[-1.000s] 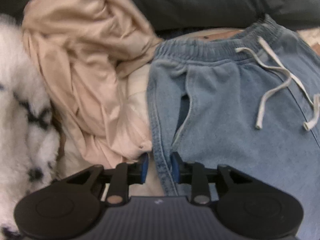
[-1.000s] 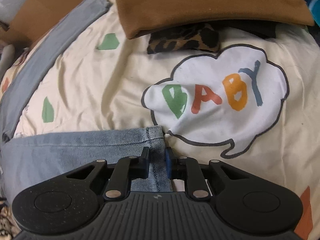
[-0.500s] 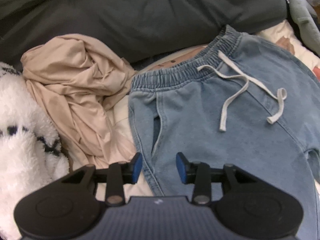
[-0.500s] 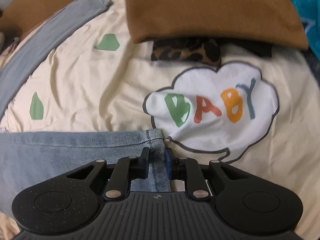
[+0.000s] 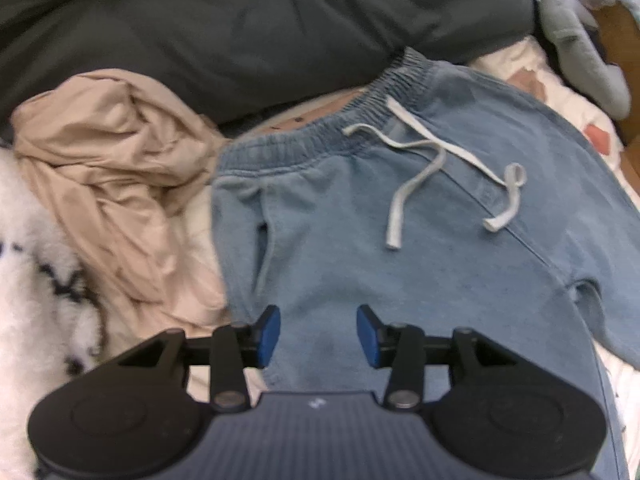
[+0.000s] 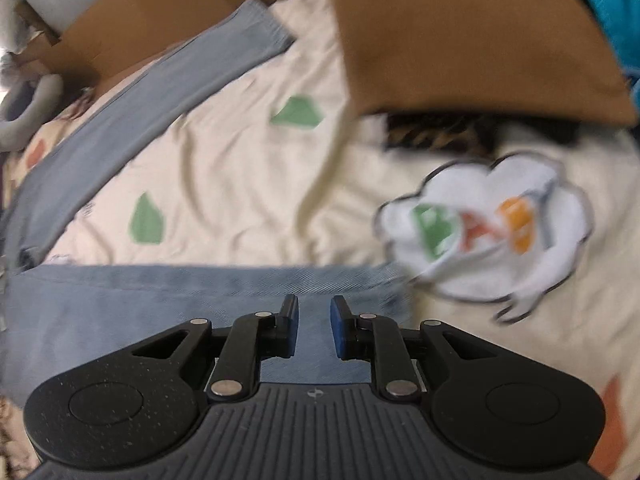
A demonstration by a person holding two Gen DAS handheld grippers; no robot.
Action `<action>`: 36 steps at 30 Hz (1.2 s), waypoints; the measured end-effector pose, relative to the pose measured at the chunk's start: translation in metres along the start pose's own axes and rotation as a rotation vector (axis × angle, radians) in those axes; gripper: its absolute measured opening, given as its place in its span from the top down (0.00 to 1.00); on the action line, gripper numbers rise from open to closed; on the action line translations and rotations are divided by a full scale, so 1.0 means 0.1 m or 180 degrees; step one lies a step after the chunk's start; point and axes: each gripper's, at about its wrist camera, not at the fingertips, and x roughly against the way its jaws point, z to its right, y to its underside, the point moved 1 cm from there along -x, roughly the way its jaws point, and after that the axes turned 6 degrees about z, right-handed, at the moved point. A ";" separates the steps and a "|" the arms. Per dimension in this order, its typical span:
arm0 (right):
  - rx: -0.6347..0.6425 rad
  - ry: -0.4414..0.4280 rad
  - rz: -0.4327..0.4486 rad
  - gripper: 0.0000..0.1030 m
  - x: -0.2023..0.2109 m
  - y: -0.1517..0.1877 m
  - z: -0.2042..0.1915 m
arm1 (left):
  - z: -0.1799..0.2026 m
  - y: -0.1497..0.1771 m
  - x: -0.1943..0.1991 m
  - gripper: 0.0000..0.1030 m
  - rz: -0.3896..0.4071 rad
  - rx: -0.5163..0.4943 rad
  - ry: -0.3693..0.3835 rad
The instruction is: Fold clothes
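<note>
Blue drawstring trousers (image 5: 420, 240) flat on the bedsheet (image 6: 240, 184), jaws of both grippers apart, gripping nothing.

Cream printed bedspread (image 6: 240, 184), blue pants (image 5: 400, 248), beige garment (image 5: 108, 168)

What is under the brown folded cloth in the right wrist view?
A leopard-print fabric pokes out beneath the brown folded cloth, lying on the cream sheet. How far it extends underneath is hidden.

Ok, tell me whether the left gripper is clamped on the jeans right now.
No: the left gripper stands open above the jeans, with fabric showing in the gap between its blue pads.
</note>
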 end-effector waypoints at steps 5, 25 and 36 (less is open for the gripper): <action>0.0009 -0.0150 -0.0136 0.82 -0.11 0.08 -0.09 | 0.10 0.08 -0.25 0.57 -0.0057 0.0015 0.0127; 0.0062 0.0071 -0.0324 0.79 -0.26 0.20 0.03 | 0.07 -0.29 -1.15 0.60 0.0042 0.0113 -0.0418; 0.0157 0.0133 -0.0325 0.79 -0.31 0.18 -0.06 | -0.28 -0.62 -1.35 0.92 0.0031 0.0605 -0.0606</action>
